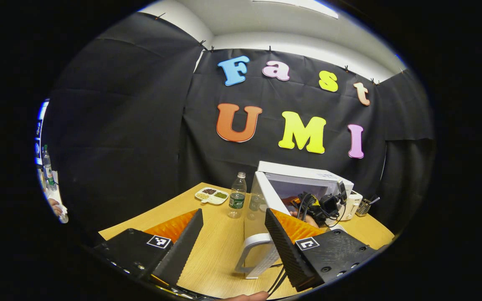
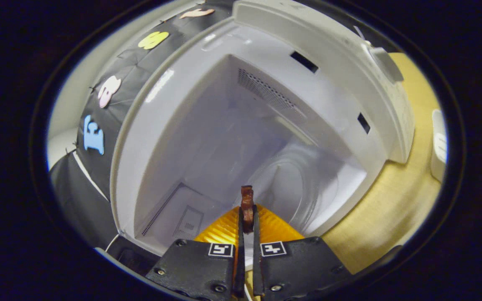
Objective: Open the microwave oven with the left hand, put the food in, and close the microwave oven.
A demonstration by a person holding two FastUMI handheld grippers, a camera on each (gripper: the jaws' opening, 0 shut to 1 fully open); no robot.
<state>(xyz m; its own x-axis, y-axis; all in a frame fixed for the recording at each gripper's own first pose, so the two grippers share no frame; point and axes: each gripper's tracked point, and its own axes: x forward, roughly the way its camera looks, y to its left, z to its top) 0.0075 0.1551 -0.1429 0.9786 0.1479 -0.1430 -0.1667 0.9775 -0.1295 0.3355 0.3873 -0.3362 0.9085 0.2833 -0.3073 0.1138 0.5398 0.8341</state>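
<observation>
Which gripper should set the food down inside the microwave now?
Right: the right gripper grips the food at the microwave opening. The left gripper is open, farther back.

Left gripper view: looks from well back, low over the light wooden worktop (image 1: 220,251), toward the white microwave oven (image 1: 303,184) right of centre, door open.
Right gripper view: sits close at the oven's mouth, rolled sideways, facing into the pale cavity (image 2: 241,142).
Shared: the microwave oven and the worktop.
</observation>
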